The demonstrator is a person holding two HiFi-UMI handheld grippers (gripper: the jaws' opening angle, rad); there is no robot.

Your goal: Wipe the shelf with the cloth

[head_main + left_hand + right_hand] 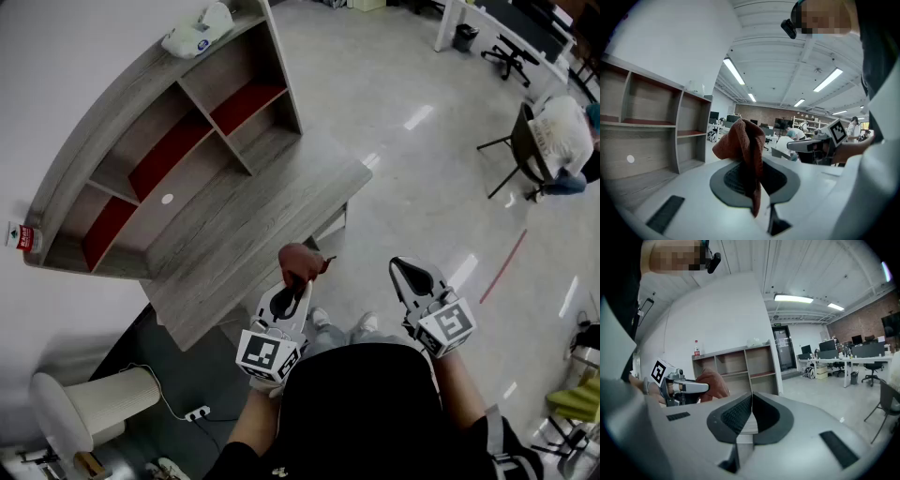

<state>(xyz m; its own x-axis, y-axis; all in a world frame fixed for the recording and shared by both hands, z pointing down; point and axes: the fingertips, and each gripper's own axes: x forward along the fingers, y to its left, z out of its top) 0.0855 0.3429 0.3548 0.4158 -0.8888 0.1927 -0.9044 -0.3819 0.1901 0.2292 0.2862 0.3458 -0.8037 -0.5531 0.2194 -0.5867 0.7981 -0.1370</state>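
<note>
Beside the worktop's (244, 253) near edge, the left gripper (289, 298) has its jaws pinched on a fold of the cloth (300, 262). It looks light, limp and likely to bunch. The right gripper (413, 274) has its jaws closed on nothing.

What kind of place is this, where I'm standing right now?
Most likely an open-plan office or lab workspace: long desks with monitors, wheeled office chairs, and strip lights on a bare ceiling, with a brick wall at the back.
</note>
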